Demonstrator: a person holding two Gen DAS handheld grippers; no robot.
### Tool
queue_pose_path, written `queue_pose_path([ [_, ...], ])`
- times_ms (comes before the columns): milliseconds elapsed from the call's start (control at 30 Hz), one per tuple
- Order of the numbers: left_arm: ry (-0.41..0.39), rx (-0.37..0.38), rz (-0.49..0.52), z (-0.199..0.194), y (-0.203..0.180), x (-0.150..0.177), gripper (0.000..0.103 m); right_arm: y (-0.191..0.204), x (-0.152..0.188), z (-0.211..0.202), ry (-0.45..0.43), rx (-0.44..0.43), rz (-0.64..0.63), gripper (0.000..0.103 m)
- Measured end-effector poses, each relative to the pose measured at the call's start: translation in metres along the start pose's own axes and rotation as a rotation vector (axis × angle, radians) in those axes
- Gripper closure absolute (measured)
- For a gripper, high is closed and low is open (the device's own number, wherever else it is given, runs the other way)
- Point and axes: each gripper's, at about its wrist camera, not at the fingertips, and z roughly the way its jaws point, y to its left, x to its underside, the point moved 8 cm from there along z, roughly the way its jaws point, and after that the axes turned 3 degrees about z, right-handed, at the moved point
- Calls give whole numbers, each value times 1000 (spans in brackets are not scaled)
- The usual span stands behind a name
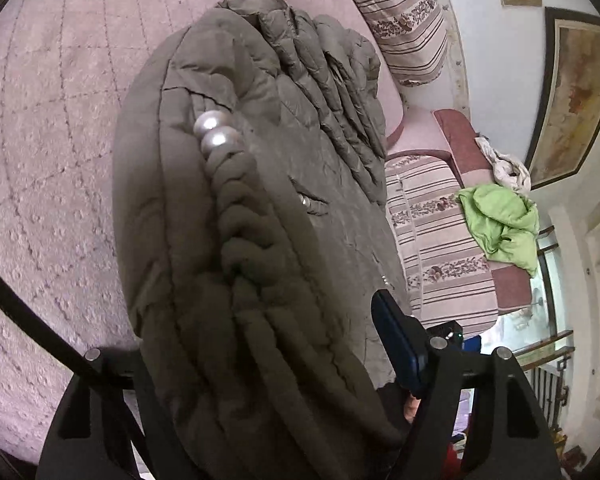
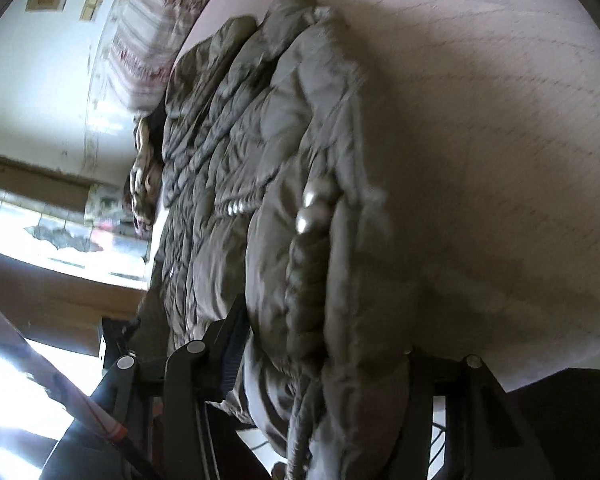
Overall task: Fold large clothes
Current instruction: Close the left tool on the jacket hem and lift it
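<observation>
Left wrist view, garment: a bulky olive-grey padded coat [image 1: 260, 200] is draped over a pale pink bedspread [image 1: 52, 120], its thick mass rising straight out from between the jaws.
Left wrist view, trim: a braided cord [image 1: 240, 232] is seen running down the front, topped by two pearl-like beads [image 1: 214, 132].
Left wrist view, left gripper [image 1: 268, 364]: the blue-padded finger [image 1: 396, 344] is pressed against the coat's side and the other finger is buried under the fabric, so the jaws are judged to be clamped on a thick fold of the coat.
Left wrist view, surroundings: striped cushions [image 1: 440, 248] and a green cloth [image 1: 500, 224] are noted on the sofa beyond.

Right wrist view, garment: the same coat [image 2: 268, 160] is shown, blurred, hanging against the bedspread [image 2: 500, 120].
Right wrist view, right gripper [image 2: 320, 360]: a bunched edge of the coat is gripped between the jaws.

Handling: the coat is judged soft, puffy and springy, fairly heavy for cloth, with a slick shell that may slide.
Hold: a deep bite on the stitched front edge is advised, well clear of the beads.
</observation>
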Motion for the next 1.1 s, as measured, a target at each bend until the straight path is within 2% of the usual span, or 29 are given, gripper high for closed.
queue_pose_path([
  [167, -2, -44, 27, 2, 0, 3, 28, 3, 10, 9, -11, 2, 13, 52],
  [267, -19, -95, 27, 4, -1, 2, 28, 2, 13, 9, -45, 17, 30, 55],
  [300, -22, -123, 29, 6, -2, 2, 31, 2, 14, 9, -62, 29, 39, 56],
  [367, -34, -187, 20, 5, -1, 3, 46, 3, 16, 11, -89, 52, 47, 56],
  [400, -39, -235, 11, 6, 1, 4, 60, 4, 16, 10, -100, 65, 46, 57],
  [433, -42, -287, 0, 5, 3, 4, 69, 6, 16, 11, -108, 88, 35, 61],
  [533, -54, -362, -12, -3, 4, 5, 80, 11, 13, 9, -119, 149, -1, 75],
  [633, -82, -434, 27, -16, -7, 6, 85, 18, 11, 2, -129, 166, -26, 80],
  [900, -157, -661, 217, -33, -54, 8, 88, 42, 12, -27, -159, 196, -152, 83],
  [1100, -191, -725, 289, -38, -78, 5, 88, 56, 16, -45, -169, 217, -221, 84],
])
